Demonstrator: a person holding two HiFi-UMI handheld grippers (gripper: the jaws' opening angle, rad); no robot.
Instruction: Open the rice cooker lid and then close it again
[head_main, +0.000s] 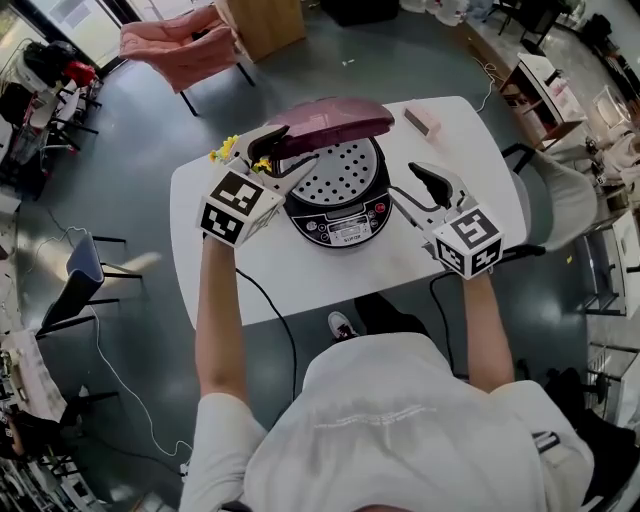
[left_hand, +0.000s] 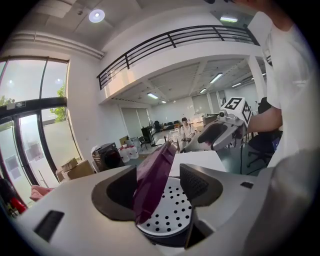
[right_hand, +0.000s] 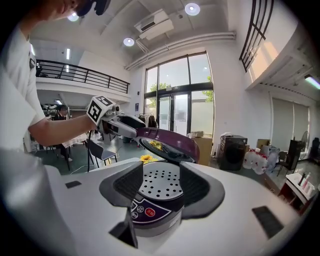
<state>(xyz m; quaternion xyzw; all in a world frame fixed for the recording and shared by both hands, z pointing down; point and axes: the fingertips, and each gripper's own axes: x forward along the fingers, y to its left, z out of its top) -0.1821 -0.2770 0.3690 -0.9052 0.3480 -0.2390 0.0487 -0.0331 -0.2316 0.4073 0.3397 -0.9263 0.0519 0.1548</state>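
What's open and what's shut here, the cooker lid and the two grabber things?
Lid: raised partway, tilted.
Cooker: open, dotted inner plate showing.
Left gripper: open, lid edge between its jaws.
Right gripper: open, holding nothing.

desk (head_main: 300, 275): carries everything below
rice cooker (head_main: 338, 205): centre of desk, panel on the near side
lid (head_main: 330, 122): raised over the cooker's far side, tilted
left gripper (head_main: 285, 150): at cooker's left, lid's edge between its fingers
right gripper (head_main: 415, 190): just right of cooker, fingers facing it
flowers (head_main: 228, 150): far left of desk, behind left gripper
box (head_main: 422, 120): far right of desk, behind right gripper
chair (head_main: 180, 45): on floor, beyond desk's far left
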